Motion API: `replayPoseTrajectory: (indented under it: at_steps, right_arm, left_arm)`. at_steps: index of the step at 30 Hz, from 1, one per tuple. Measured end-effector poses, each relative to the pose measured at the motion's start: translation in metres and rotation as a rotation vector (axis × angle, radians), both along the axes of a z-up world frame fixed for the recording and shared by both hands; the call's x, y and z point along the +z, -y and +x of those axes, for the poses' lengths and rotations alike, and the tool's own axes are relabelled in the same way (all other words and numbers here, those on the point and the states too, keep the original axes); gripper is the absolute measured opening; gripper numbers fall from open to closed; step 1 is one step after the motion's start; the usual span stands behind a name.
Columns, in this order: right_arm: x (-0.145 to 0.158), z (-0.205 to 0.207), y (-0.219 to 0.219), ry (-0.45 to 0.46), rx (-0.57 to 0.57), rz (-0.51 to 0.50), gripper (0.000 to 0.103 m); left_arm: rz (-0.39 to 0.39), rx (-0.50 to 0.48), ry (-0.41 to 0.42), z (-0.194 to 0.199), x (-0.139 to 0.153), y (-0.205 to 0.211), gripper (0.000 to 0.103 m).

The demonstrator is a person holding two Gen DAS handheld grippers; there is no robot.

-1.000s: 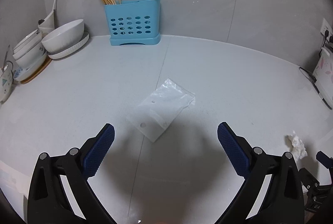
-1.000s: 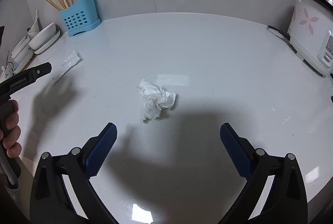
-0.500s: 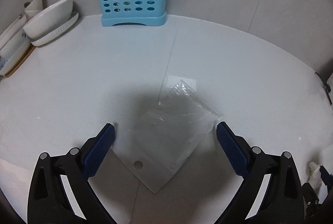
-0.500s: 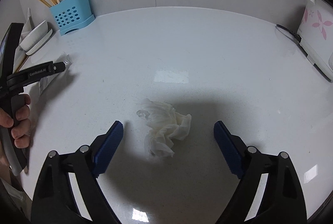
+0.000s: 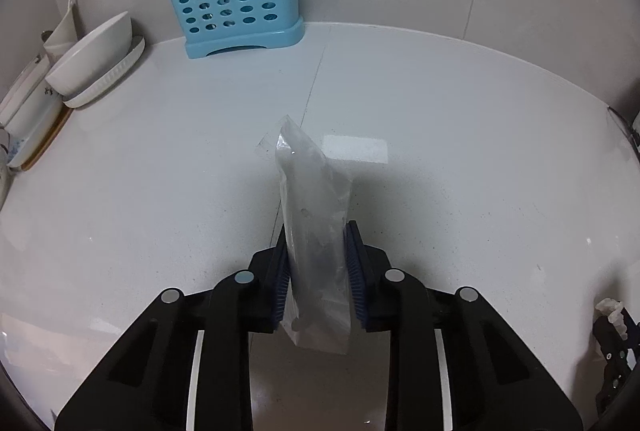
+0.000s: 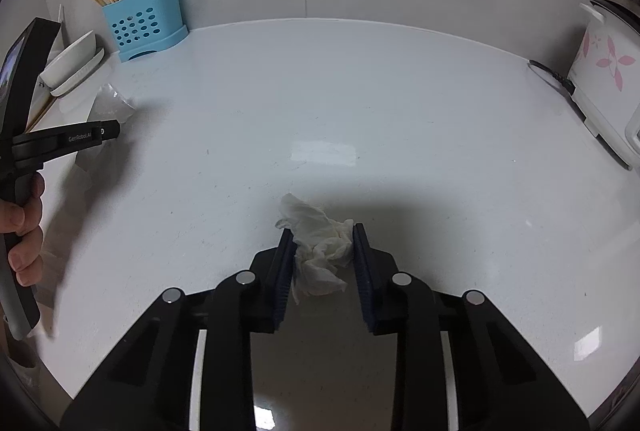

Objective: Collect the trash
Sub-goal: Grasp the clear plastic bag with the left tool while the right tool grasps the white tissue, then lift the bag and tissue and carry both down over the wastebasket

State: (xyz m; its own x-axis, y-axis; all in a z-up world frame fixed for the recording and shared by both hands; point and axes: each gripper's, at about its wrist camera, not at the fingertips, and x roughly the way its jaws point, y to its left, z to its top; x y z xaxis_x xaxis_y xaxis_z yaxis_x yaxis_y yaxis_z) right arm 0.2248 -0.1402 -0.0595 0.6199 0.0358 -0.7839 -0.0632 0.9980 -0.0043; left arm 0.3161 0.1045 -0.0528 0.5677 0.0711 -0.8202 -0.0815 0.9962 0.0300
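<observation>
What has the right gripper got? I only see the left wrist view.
Observer: The right gripper has the crumpled tissue between its jaws, which have just been closing; both pads press on it.
Operator: What stands at the far right of the counter?
Observer: A white rice cooker with pink flowers, against the wall, with a dark cord lying beside it.

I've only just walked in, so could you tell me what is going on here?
A person is collecting trash off a white counter with handheld tongs. The left tongs have just closed on a clear plastic bag, bunching it upright. The right tongs have just closed on a crumpled tissue.
</observation>
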Motion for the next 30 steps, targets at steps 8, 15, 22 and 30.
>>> replayPoseTrajectory:
  at_steps: [8,15,22,30]
  right_arm:
    - [0.002,-0.008,0.004,0.005,0.012,-0.005,0.023]
    - [0.007,-0.019,0.014,0.026,0.008,0.013,0.023]
    - [0.017,-0.037,0.021,0.06,0.006,0.012,0.023]
    - [0.026,-0.067,0.03,0.102,0.006,0.013,0.023]
  left_arm:
    - [-0.031,0.002,0.0,-0.013,0.003,0.001,0.007]
    - [-0.04,-0.001,0.028,-0.032,0.011,0.006,0.007]
    - [-0.048,-0.002,0.056,-0.058,0.018,0.017,0.007]
    - [-0.073,-0.017,0.135,-0.108,0.041,0.036,0.007]
